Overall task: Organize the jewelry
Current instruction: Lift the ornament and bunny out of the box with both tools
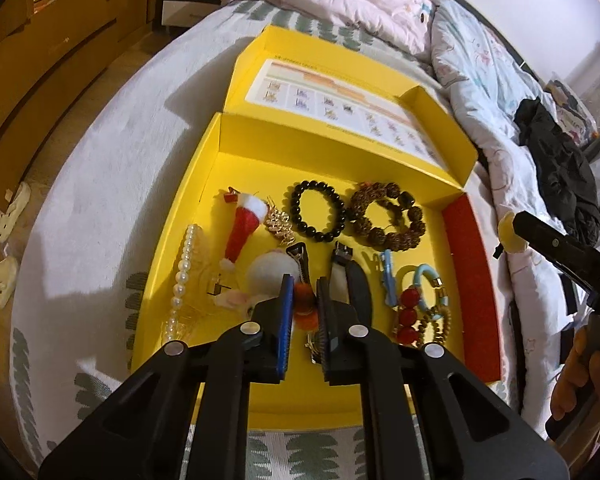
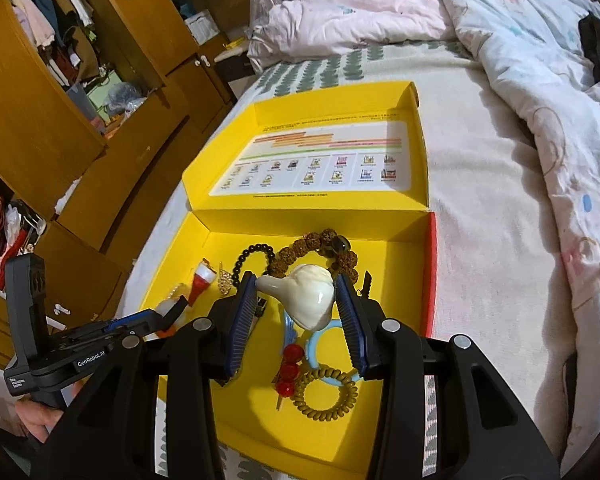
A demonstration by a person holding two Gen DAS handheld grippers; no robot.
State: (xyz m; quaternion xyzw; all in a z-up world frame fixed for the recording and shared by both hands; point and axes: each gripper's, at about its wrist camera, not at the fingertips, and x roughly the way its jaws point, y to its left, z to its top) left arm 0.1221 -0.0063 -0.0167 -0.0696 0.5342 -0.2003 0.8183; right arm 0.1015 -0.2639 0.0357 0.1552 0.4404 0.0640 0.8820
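An open yellow box point(image 1: 172, 216) lies on the bed, jewelry spread over its floor. My left gripper point(image 1: 305, 284) hangs over the box's middle, shut on an orange pompom hair clip point(image 1: 304, 306), just right of a white pompom point(image 1: 262, 276). My right gripper point(image 2: 296, 278) is shut on a white shell-shaped ornament point(image 2: 312, 300), held above the box point(image 2: 380, 232). In the left wrist view the right gripper point(image 1: 516, 224) shows at the box's right side. In the right wrist view the left gripper point(image 2: 176, 306) sits at lower left.
On the box floor lie a pearl strand point(image 1: 184, 276), a Santa hat clip point(image 1: 246, 224), a black bead bracelet point(image 1: 318, 212), a brown seed bracelet point(image 1: 386, 216), a light blue bangle point(image 1: 428, 288) and red beads point(image 1: 408, 312). Rumpled quilts point(image 2: 520, 80) fill the far right; wooden wardrobes point(image 2: 100, 120) stand left.
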